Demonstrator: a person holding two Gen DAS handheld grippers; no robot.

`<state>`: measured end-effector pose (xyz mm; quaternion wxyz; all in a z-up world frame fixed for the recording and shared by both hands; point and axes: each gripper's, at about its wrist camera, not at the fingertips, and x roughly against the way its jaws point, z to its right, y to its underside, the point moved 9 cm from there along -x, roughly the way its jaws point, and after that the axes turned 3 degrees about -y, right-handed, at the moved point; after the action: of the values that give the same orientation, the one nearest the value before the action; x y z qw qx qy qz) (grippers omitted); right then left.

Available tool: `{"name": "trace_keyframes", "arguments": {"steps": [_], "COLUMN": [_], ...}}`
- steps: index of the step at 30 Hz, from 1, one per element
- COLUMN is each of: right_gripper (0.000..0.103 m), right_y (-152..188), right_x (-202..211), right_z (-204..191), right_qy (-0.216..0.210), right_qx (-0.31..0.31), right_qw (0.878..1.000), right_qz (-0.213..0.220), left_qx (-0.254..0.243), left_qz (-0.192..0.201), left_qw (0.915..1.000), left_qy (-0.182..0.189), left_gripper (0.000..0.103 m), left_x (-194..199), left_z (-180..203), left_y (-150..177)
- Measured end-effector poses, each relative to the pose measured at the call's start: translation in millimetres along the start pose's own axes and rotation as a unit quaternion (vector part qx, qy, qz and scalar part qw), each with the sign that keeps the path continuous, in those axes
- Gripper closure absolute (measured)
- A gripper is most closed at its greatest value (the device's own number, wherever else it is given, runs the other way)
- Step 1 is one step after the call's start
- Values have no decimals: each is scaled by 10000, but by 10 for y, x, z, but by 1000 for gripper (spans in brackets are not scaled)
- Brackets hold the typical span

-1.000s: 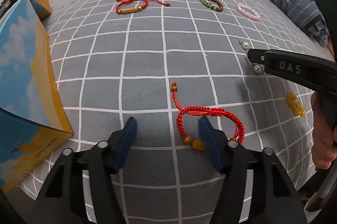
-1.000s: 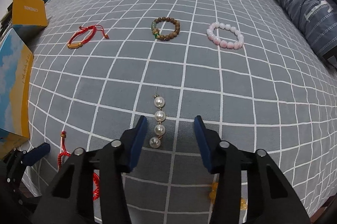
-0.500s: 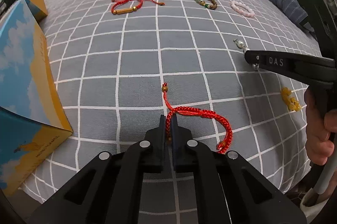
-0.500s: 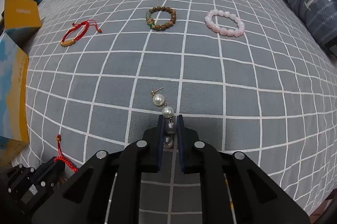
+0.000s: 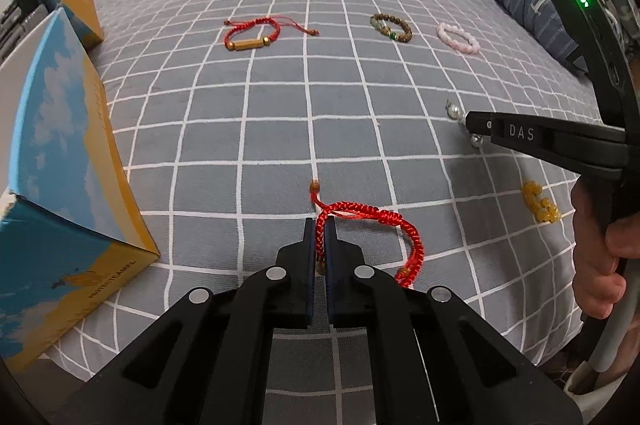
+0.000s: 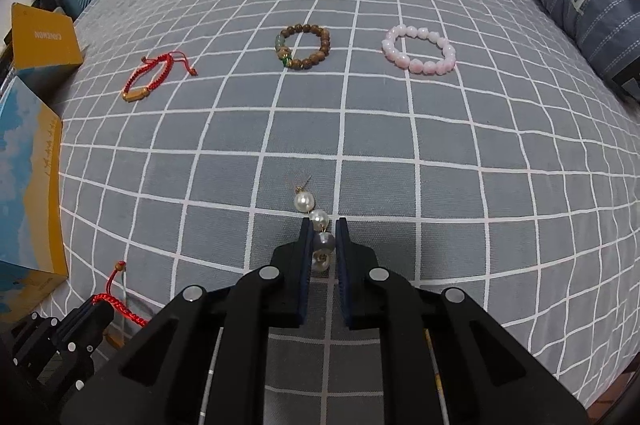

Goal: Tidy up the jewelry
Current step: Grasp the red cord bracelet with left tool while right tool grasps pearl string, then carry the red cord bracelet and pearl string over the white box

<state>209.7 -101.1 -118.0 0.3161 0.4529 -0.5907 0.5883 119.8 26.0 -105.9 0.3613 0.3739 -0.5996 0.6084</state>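
Two grips are set on the bed (image 5: 280,129): the left gripper (image 5: 319,241) is clamped on the red cord bracelet (image 5: 372,221), the right gripper (image 6: 323,241) pinches the pearl earring (image 6: 314,217) mid-strand. Lift both straight up, slowly, so the dangling ends don't snag the sheet.

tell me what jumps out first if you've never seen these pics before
Both grippers are clamped on jewelry at the near edge of the grey checked bedspread: the left gripper on a red braided bracelet, the right gripper on a pearl drop earring. Farther back lie a red cord bracelet, a wooden bead bracelet and a pink bead bracelet.
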Motion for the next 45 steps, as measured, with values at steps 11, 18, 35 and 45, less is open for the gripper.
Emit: {"name": "trace_keyframes", "arguments": {"steps": [11,18,35,45], "right_gripper": [92,92,92,92], "right_y": [-53,-58,-226,-282], "right_x": [229,394,899,1145], "right_z": [3,-39,-335,-567], "right_qy": [27,1,-18,-86], "right_qx": [-3,57,556,681], "right_qw": [9995,9983,9817,9718], "right_qz": [330,574,1820,2258], "left_qx": [22,97,438,608], "left_qz": [398,726,1891,2375], "left_qw": [9992,9971,9793,9657], "left_qy": [-62,-228,-579,-856], "left_gripper": [100,100,99,99], "left_x": [279,466,1023,1313], "left_z": [-62,-160,-475,-691], "left_y": [-147,-277,-571,-594]}}
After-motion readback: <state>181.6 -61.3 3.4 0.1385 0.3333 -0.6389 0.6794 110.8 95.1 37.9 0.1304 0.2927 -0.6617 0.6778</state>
